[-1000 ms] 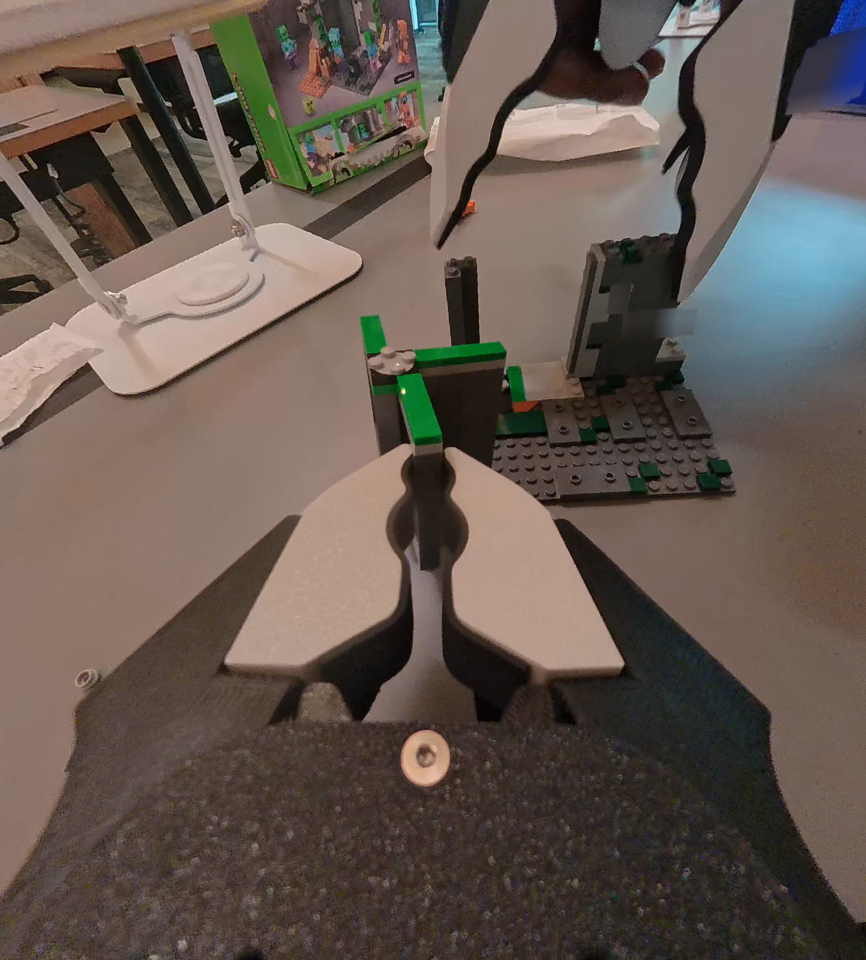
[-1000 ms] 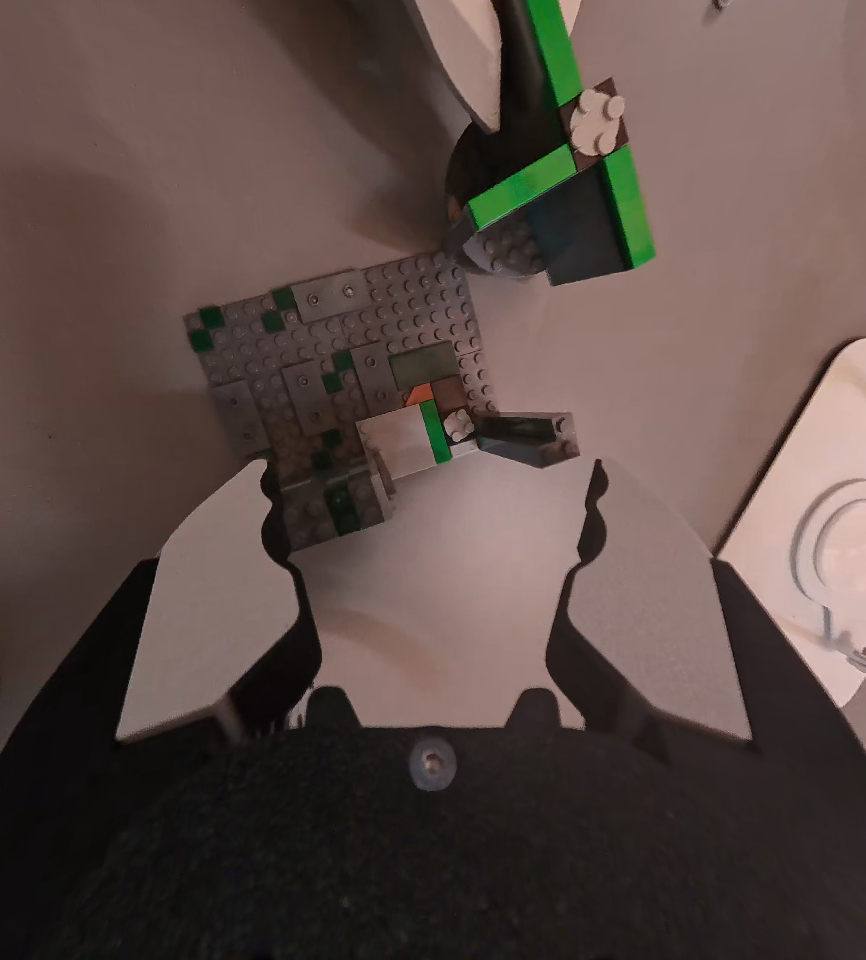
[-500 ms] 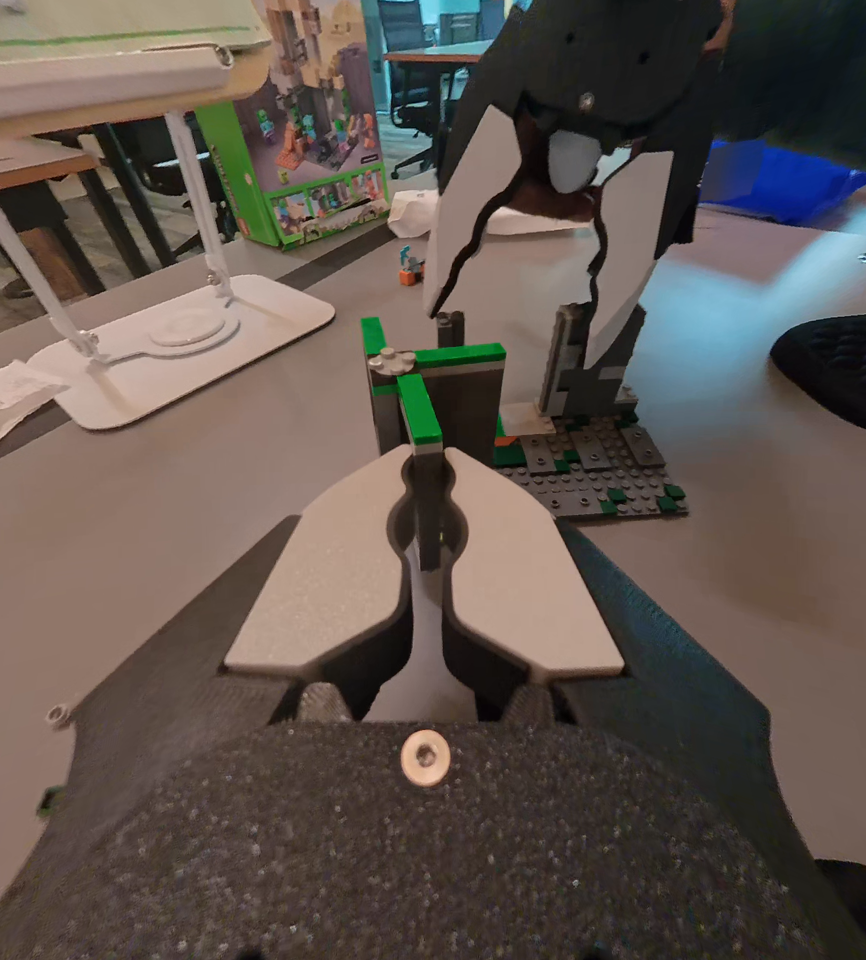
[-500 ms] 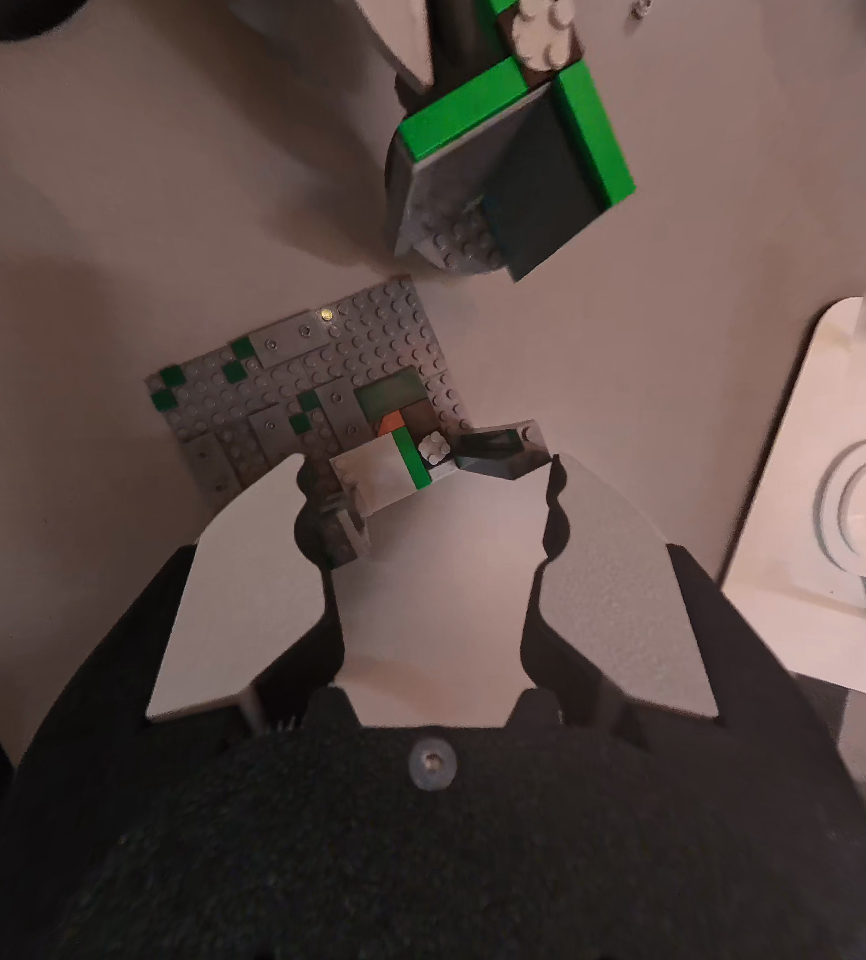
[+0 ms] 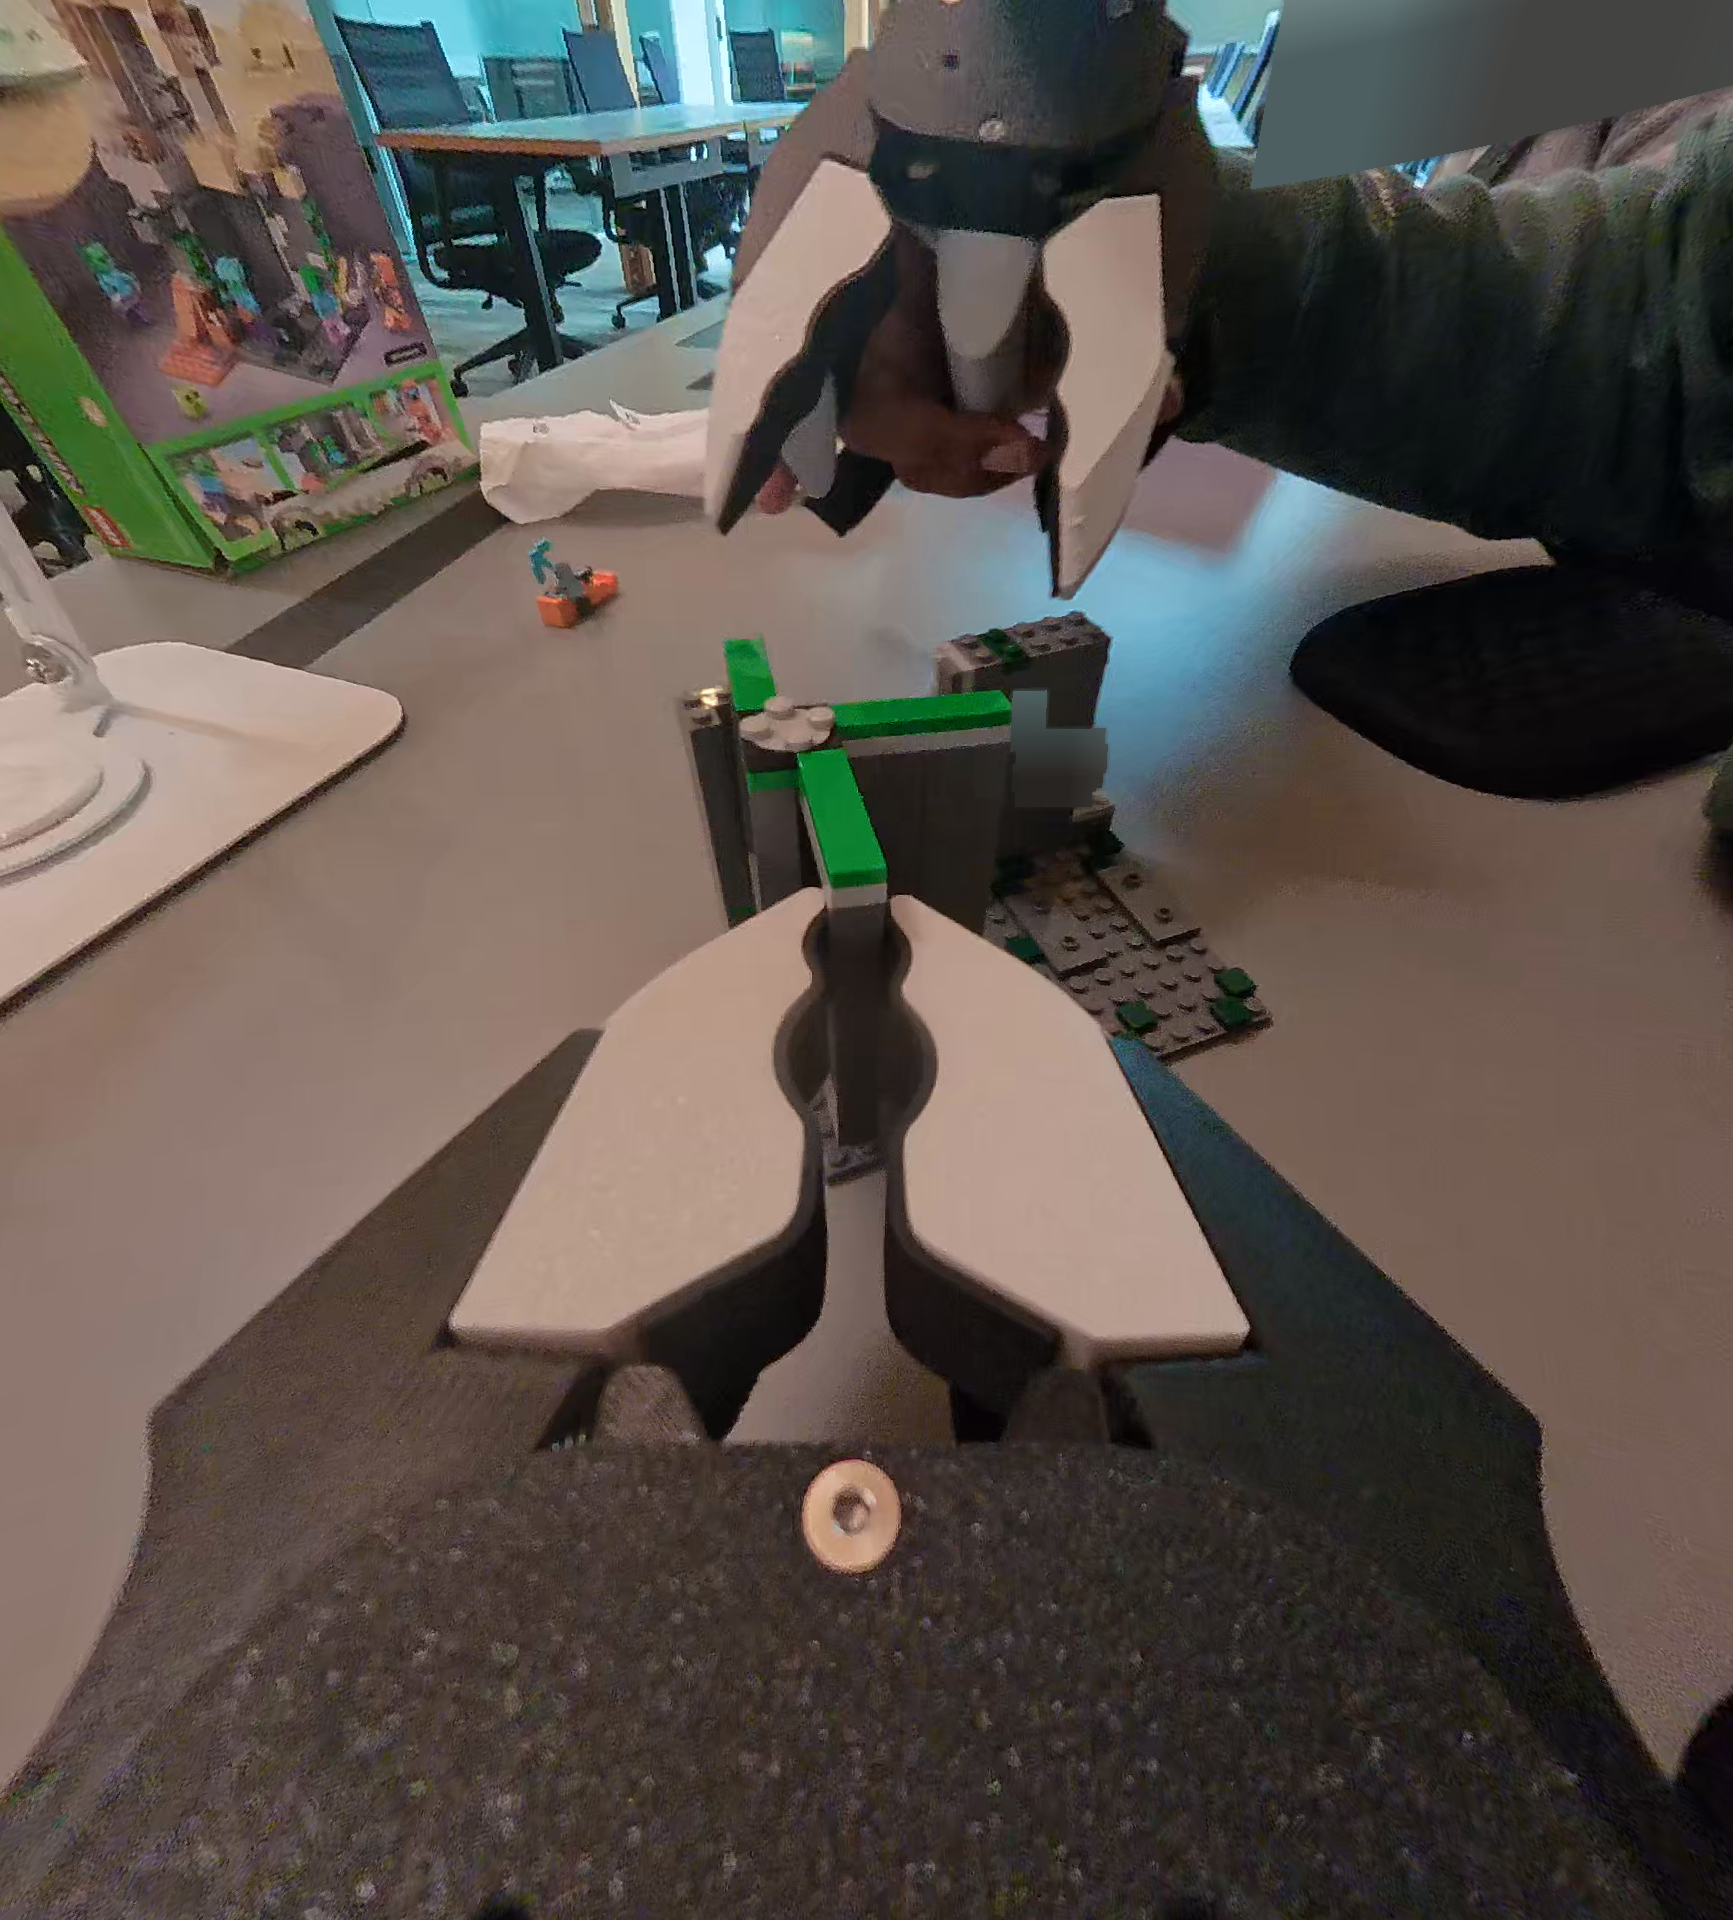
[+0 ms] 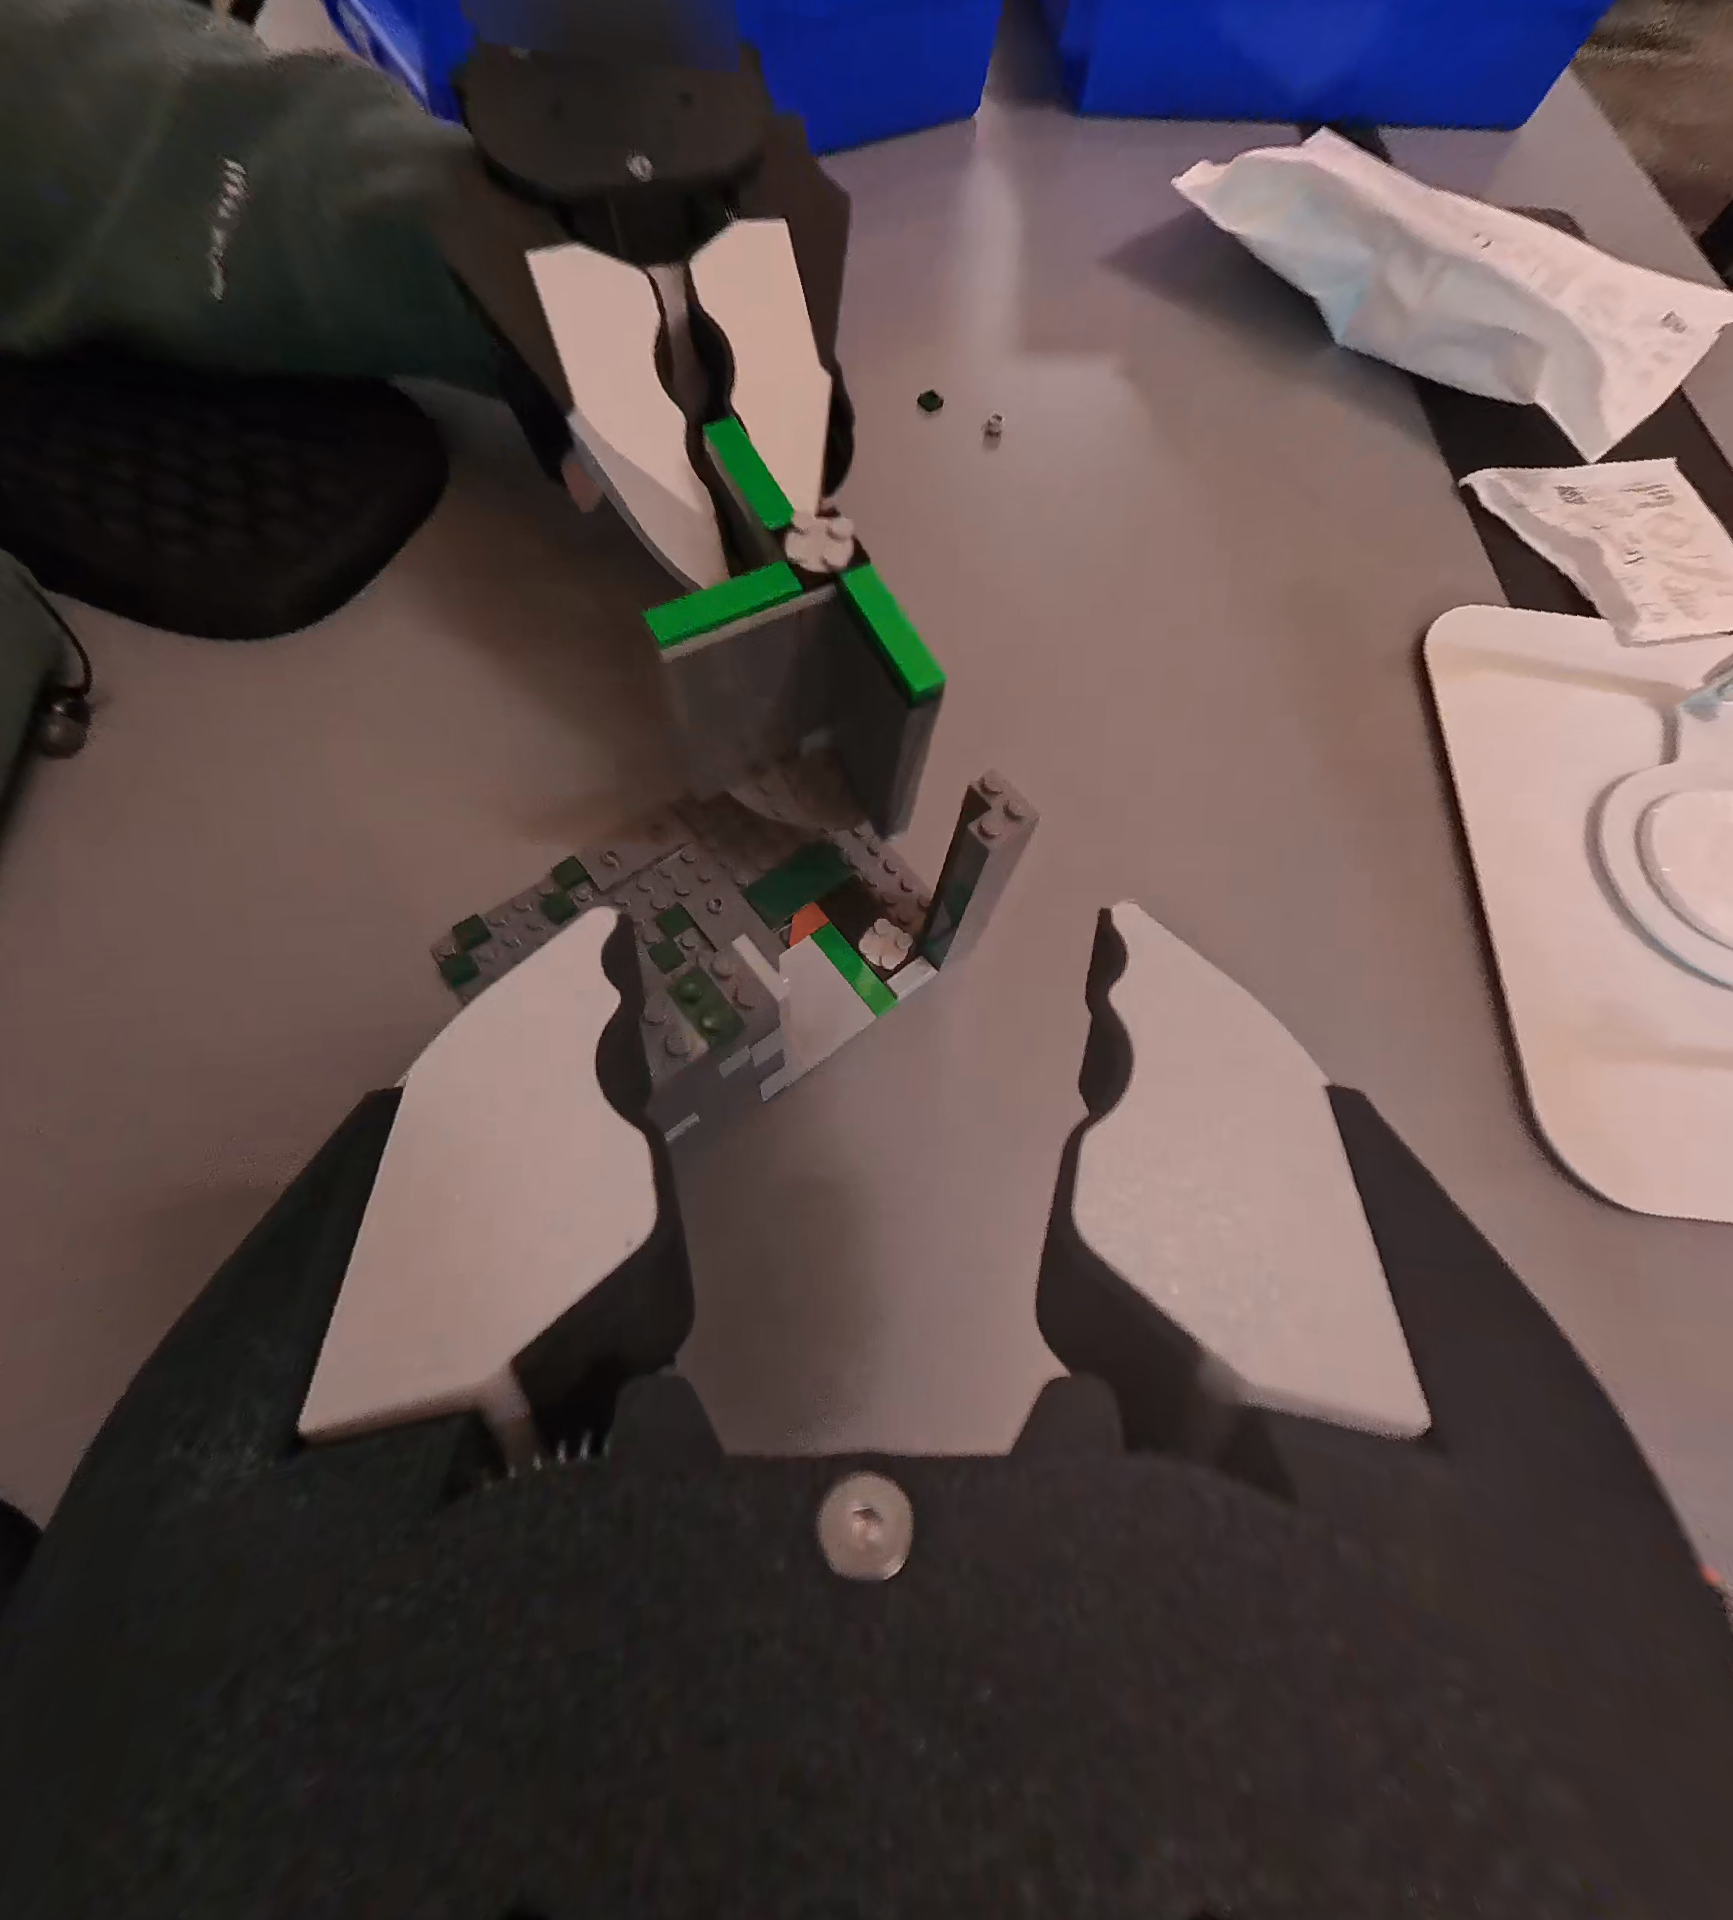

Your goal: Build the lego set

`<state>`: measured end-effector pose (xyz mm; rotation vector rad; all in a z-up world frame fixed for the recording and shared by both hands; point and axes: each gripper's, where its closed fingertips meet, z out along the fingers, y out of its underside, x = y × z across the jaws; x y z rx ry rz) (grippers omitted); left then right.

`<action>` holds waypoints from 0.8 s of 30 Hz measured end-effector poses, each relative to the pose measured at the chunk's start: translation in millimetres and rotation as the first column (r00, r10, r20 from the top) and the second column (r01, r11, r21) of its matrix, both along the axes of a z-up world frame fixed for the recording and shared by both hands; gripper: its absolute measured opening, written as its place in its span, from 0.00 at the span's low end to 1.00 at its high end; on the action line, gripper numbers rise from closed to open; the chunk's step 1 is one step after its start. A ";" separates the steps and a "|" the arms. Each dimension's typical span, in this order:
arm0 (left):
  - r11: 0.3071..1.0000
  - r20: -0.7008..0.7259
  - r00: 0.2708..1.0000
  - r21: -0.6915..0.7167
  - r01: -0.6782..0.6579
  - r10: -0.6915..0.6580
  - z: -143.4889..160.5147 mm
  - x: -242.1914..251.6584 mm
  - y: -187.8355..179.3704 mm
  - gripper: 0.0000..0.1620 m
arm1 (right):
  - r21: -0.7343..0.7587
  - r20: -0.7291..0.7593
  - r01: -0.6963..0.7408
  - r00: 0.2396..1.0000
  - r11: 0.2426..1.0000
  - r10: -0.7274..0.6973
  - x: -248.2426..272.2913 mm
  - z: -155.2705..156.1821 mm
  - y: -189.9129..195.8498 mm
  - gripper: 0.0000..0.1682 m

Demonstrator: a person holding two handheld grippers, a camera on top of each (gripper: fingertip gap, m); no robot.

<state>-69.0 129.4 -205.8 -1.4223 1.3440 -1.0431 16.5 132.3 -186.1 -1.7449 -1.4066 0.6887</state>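
Note:
My left gripper [image 5: 857, 914] is shut on a dark grey wall piece with bright green tiles on top [image 5: 903, 800]. In the right wrist view the left gripper [image 6: 737, 488] holds this wall piece [image 6: 789, 686] upright at the far edge of the grey studded baseplate [image 6: 623, 883]; touching or just above, I cannot tell. The baseplate [image 5: 1142, 977] carries a short grey wall [image 6: 706, 1049] and a dark upright brick [image 6: 981, 862]. My right gripper [image 6: 862, 920] is open and empty, above the baseplate's near side. It hangs open above the build in the left wrist view [image 5: 893, 530].
A white lamp base [image 6: 1620, 935] lies to the right of the build in the right wrist view. The green set box [image 5: 218, 312], a white bag [image 6: 1444, 281], a small orange figure [image 5: 571, 597], two tiny loose pieces [image 6: 961, 410] and a black cushion [image 5: 1537, 686] surround the build. My right fingertips sit around 10 cm from my left ones. The white lamp base [image 6: 1620, 935] is closer to my right gripper, around 25 cm from its tips; the left tips are 30 cm off. It turns up in the left wrist view [image 5: 158, 799] as well.
My right gripper has swung from looking straight down to looking forward across the table, still open. My left gripper has carried the wall piece closer to the baseplate's edge.

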 end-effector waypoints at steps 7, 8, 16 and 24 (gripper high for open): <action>0.999 -0.051 0.999 -0.031 0.017 -0.019 -11.0 10.0 6.3 0.03 | -0.035 -0.146 0.024 0.989 0.999 -0.029 8.0 -4.3 -3.7 0.47; 0.999 -0.056 0.998 -0.034 0.016 -0.017 -11.7 11.0 6.3 0.03 | -0.040 -0.162 0.023 0.986 0.999 -0.030 8.4 -4.8 -2.9 0.46; 0.997 -0.153 0.987 -0.057 -0.054 0.044 -25.0 7.9 8.6 0.11 | -0.070 -0.203 0.012 0.979 0.997 -0.026 10.4 -10.5 -2.6 0.44; 0.996 -0.220 0.972 -0.010 -0.091 0.086 -30.2 8.7 7.8 0.05 | -0.077 -0.202 0.017 0.979 0.997 -0.032 9.0 -11.9 -2.7 0.43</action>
